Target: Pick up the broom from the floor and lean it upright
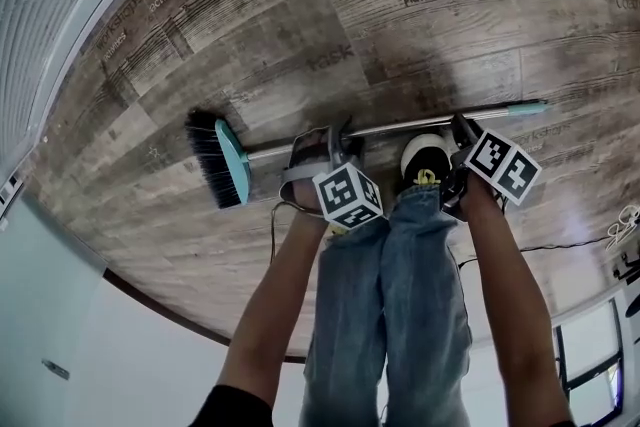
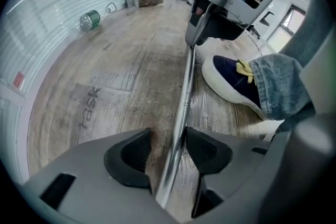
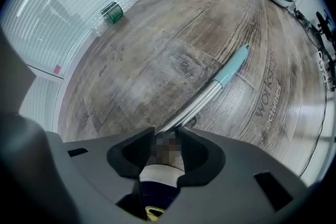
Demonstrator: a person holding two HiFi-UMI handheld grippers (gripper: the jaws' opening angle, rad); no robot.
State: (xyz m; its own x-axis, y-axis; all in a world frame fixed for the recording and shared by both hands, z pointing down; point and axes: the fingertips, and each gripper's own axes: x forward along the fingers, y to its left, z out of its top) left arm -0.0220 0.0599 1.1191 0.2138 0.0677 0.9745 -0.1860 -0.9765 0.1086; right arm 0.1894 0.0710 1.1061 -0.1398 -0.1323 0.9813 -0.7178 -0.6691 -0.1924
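1. The broom (image 1: 270,149) lay flat on the wooden floor (image 1: 420,25). Its black-bristled head (image 1: 222,158) was towards the floor's edge by the slatted white wall (image 1: 40,5), and its teal tip (image 1: 527,106) pointed the other way.
2. The left tongs (image 2: 165,152) pointed steeply down over the metal handle, on the stretch nearer the head. Their jaws stood apart astride it (no grip). The handle ran close along the pad on that view's right, with bare floor showing between it and the other pad.
3. The right tongs (image 3: 168,148) came down further along, towards the teal tip (image 3: 231,70). Their jaws were apart too, and the handle ran into the gap between the pads without being clamped.
4. A white-and-navy shoe (image 1: 425,155) stood on the floor between the two tongs, just beside the handle on the person's side.
5. A green-labelled bottle (image 2: 89,19) lay at the foot of the wall, well apart from the broom.
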